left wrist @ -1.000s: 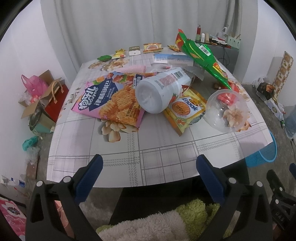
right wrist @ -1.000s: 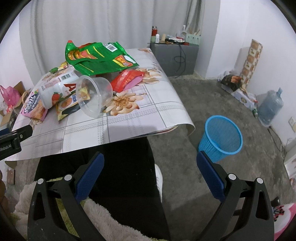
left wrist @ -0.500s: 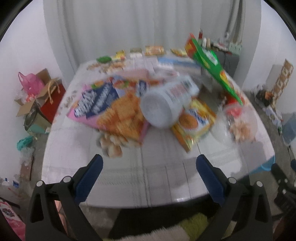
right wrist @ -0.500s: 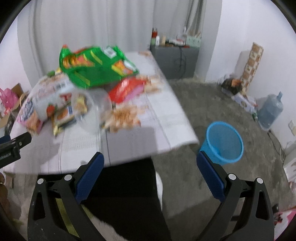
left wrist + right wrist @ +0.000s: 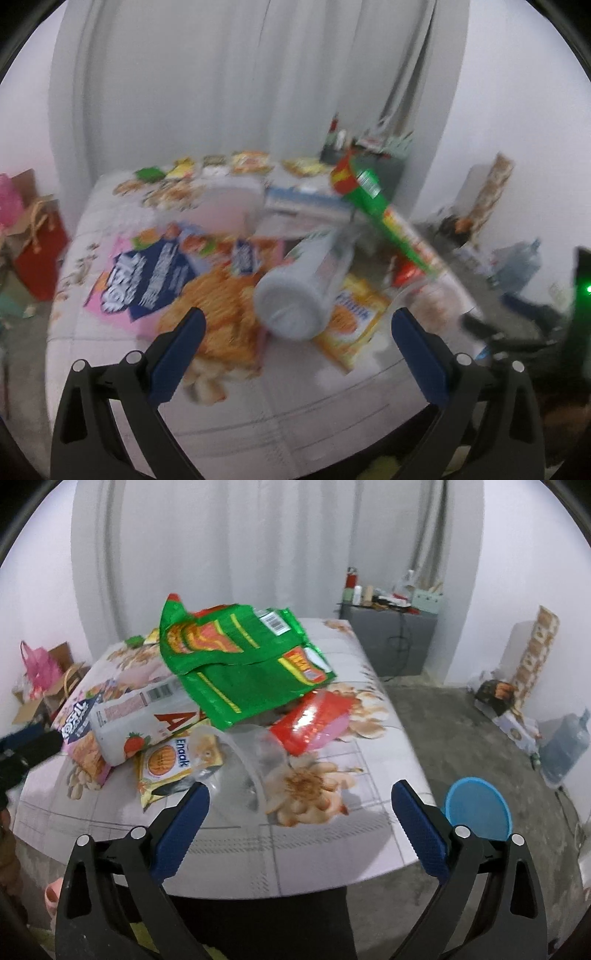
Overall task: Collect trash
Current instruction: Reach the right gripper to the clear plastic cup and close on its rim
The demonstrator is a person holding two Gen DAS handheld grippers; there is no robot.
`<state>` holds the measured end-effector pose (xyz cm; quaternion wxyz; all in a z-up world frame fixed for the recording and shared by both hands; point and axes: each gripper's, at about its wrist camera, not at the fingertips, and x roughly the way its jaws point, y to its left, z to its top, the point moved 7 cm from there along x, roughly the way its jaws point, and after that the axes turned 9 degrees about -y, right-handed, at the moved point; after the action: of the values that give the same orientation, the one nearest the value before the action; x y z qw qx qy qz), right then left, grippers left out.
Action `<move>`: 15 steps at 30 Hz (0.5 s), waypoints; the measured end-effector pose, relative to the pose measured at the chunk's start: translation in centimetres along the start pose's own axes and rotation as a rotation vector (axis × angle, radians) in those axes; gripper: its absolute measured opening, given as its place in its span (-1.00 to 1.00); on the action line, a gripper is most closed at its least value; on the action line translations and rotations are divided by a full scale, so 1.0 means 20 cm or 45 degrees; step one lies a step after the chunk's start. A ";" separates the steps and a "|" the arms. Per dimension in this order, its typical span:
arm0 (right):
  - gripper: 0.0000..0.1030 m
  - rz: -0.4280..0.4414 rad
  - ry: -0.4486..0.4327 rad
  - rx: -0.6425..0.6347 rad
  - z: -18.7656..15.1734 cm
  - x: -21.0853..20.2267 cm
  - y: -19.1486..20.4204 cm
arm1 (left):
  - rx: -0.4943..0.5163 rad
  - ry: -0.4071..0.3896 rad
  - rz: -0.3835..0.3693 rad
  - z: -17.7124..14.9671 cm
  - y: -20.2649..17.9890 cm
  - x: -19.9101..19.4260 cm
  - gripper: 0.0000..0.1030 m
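Observation:
Trash is piled on a flower-print table (image 5: 325,842). A white bottle (image 5: 299,291) (image 5: 144,716) lies on its side over a pink snack bag (image 5: 162,280) and a yellow noodle packet (image 5: 354,325) (image 5: 173,764). A large green wrapper (image 5: 240,657) (image 5: 380,210) rests on top, with a red packet (image 5: 314,720) and a clear plastic cup (image 5: 240,764) beside it. My left gripper (image 5: 293,350) is open, just short of the bottle. My right gripper (image 5: 301,816) is open above the table's near edge, close to the cup. Both hold nothing.
A blue bin (image 5: 478,808) stands on the floor right of the table. Small wrappers (image 5: 251,162) lie along the table's far edge. A grey cabinet (image 5: 388,642) with bottles is at the back, bags and boxes (image 5: 40,672) are on the left, and a water jug (image 5: 565,746) on the right.
Both grippers have risen and moved forward over the table toward the pile. The bottle and the cup now appear much closer. Neither gripper has changed its opening.

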<state>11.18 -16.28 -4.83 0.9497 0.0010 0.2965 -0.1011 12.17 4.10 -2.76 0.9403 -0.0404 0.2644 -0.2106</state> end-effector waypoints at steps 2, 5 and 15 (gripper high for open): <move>0.64 0.007 0.022 -0.011 0.00 0.04 0.02 | -0.005 -0.002 -0.019 0.04 -0.01 0.02 0.92; 0.39 0.028 0.077 -0.026 -0.01 0.10 0.05 | -0.001 0.016 -0.010 0.06 0.00 0.05 0.92; -0.57 0.067 0.217 0.021 -0.08 0.21 0.02 | -0.030 0.037 0.066 0.06 0.15 0.06 0.92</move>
<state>13.73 -16.58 -8.44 0.9233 0.0252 0.3752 -0.0782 14.88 6.29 -2.97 0.9409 -0.0417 0.2816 -0.1836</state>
